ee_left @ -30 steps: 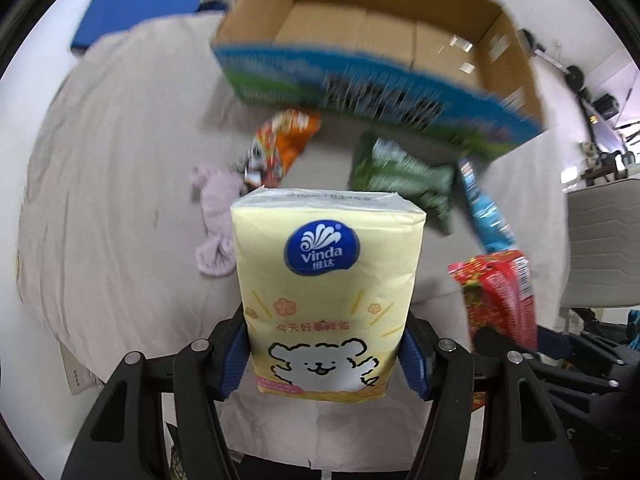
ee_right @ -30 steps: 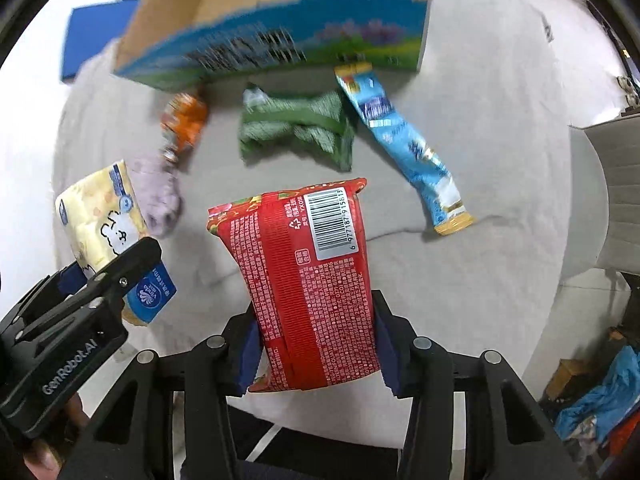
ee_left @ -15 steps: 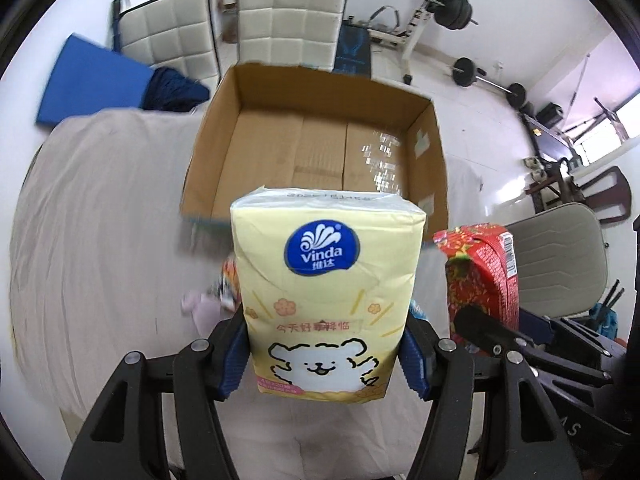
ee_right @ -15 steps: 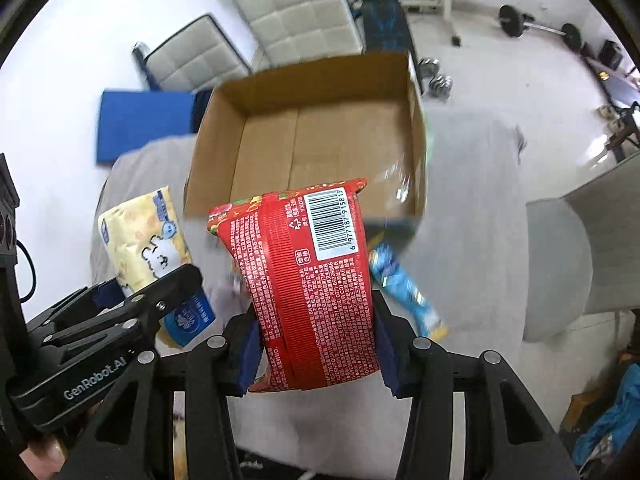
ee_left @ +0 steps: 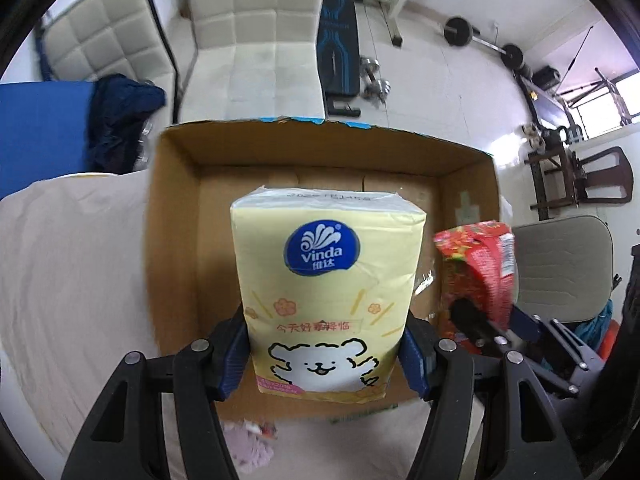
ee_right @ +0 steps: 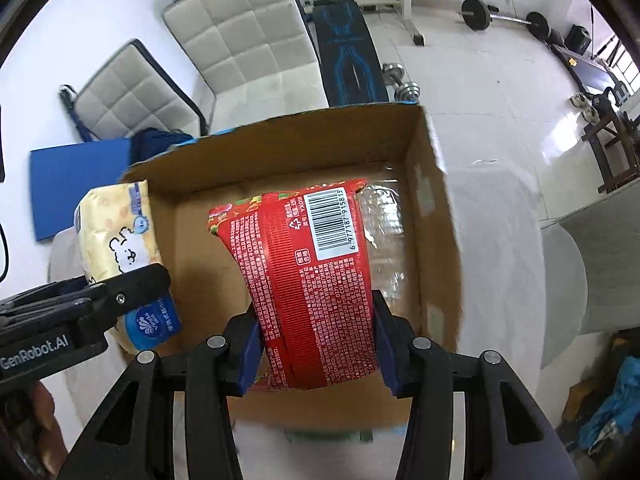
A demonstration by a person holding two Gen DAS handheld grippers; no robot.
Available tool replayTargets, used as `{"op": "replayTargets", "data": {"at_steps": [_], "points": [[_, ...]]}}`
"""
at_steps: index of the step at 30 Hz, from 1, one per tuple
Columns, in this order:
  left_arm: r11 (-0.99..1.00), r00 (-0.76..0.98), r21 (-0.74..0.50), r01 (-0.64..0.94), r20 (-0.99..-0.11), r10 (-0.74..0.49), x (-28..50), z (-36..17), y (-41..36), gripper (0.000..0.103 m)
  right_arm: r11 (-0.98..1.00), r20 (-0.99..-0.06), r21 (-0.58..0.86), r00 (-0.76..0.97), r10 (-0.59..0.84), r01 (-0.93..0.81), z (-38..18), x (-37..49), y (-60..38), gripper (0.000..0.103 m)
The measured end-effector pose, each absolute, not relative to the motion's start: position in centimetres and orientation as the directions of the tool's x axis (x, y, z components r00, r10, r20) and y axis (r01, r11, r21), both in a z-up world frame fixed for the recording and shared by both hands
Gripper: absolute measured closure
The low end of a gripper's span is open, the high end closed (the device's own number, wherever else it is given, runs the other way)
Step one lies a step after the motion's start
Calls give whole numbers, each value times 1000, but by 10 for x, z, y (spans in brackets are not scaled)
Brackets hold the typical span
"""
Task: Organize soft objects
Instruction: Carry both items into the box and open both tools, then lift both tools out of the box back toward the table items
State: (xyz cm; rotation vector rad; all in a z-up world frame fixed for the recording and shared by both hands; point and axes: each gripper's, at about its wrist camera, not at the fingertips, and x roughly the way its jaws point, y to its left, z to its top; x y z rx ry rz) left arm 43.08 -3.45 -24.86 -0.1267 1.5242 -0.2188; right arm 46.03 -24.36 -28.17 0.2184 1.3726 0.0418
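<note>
My left gripper (ee_left: 326,354) is shut on a yellow Vinda tissue pack (ee_left: 328,292) and holds it upright over the open cardboard box (ee_left: 176,240). My right gripper (ee_right: 316,354) is shut on a red snack bag (ee_right: 308,280), barcode side up, also over the box (ee_right: 436,220). The tissue pack shows at the left of the right wrist view (ee_right: 116,236), over the box's left wall. The red bag shows at the right of the left wrist view (ee_left: 480,264). The box floor looks bare apart from clear tape.
The box sits on a table under a pale cloth (ee_left: 72,264). A purple soft item (ee_left: 248,448) and a green packet (ee_right: 328,436) lie on the cloth in front of the box. White padded chairs (ee_left: 256,40), a blue mat (ee_left: 40,128) and gym weights stand beyond.
Both grippers have moved forward and up over the box, carrying their packs. The loose snacks on the cloth have slipped below the views. The box interior now fills the middle.
</note>
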Motion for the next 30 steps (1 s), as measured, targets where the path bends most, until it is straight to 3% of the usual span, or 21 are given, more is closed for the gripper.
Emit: {"op": "replayTargets", "data": {"at_steps": [10,18,20,22,26,28,30], "points": [[966,-126,-247,81,-963,-236,490,-324,-55,42,982,-984,136,135,118,130,-353,520,-236,52],[971,-171,-213,110,-966,-193,504,-347,-68,42,987,-990,113,99,102,113,-381,536,-229,51],[976,-177,-190,101,-969,-171,507,-354,-69,41,990,-993,99,81,91,103,-386,535,-228,47],[979,-170,-178,102,-973,-159,508,-355,-70,37,990,-993,105,69,99,93,-389,534,-226,21],[983,-129,-125,133,-986,-107,505,-351,-71,36,994,-995,76,76,71,77,-387,531,-224,19],[983,-110,-118,139,-989,-103,503,-346,-69,22,995,-995,69,72,64,75,-383,527,-223,19],[985,-85,-115,132,-991,-104,499,-339,-63,17,996,-996,57,72,52,72,-379,521,-221,18]]}}
